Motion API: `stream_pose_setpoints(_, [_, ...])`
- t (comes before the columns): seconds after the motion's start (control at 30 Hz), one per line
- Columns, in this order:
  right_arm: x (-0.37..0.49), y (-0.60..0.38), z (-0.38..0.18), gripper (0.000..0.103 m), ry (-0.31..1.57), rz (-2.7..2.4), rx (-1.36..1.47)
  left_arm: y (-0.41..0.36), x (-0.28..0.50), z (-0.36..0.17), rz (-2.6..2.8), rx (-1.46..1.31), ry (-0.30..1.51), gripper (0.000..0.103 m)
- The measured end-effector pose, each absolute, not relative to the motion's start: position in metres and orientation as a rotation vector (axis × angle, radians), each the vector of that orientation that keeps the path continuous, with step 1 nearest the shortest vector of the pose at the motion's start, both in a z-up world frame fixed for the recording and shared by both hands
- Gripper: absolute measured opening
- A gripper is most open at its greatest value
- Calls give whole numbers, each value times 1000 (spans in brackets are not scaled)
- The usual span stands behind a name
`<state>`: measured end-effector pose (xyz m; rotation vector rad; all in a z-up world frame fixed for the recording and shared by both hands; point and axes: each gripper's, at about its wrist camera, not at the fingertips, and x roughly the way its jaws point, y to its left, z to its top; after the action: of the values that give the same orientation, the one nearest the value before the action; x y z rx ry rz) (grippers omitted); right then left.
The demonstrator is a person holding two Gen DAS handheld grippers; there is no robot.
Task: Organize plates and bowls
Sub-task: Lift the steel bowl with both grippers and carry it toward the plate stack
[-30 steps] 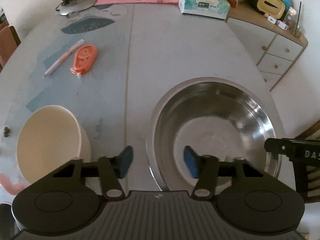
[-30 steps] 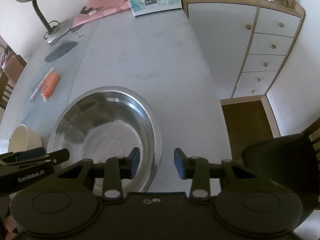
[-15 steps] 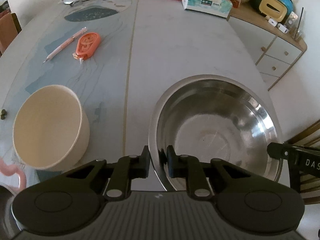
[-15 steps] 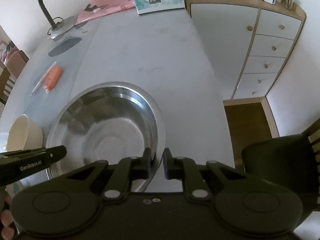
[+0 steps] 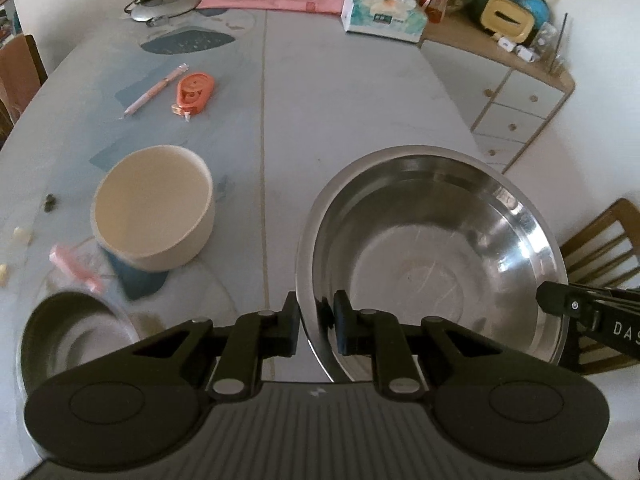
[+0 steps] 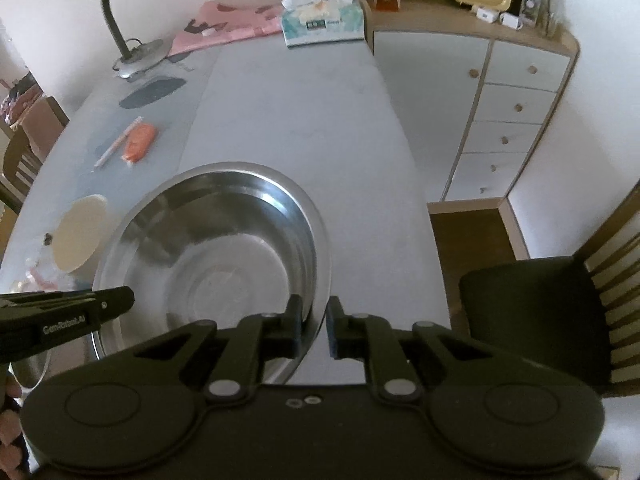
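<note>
Both the left gripper (image 5: 316,322) and right gripper (image 6: 311,326), apart a second ago, now pinch opposite near rims of the large round stainless-steel bowl (image 5: 432,256), lifting it off the grey table (image 5: 340,92)'s near right edge. It can now be carried for stacking; left of it and farther sits the cream ceramic bowl (image 5: 154,206).

home dining room | table (image 5: 360,92) | tissue box (image 5: 384,20) | chair (image 6: 536,320)

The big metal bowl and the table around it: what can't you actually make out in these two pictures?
- Left wrist view: large steel bowl, near rim hidden behind left gripper.
- Left wrist view: small steel bowl blurred, partly covered by the gripper body.
- Right wrist view: cream bowl partly behind the large bowl's rim.
- Tissue box: print too small.
</note>
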<state>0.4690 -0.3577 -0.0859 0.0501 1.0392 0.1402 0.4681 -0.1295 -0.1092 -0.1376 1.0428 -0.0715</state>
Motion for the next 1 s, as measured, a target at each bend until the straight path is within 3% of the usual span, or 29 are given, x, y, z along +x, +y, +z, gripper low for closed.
stream_pose_setpoints(0.6, [301, -294, -21, 13, 963, 142, 57, -52, 300, -51, -142, -118, 1002, 16])
stream_pose_setpoints(1.0, [219, -236, -11, 13, 939, 211, 76, 14, 208, -36, -102, -102, 989, 16])
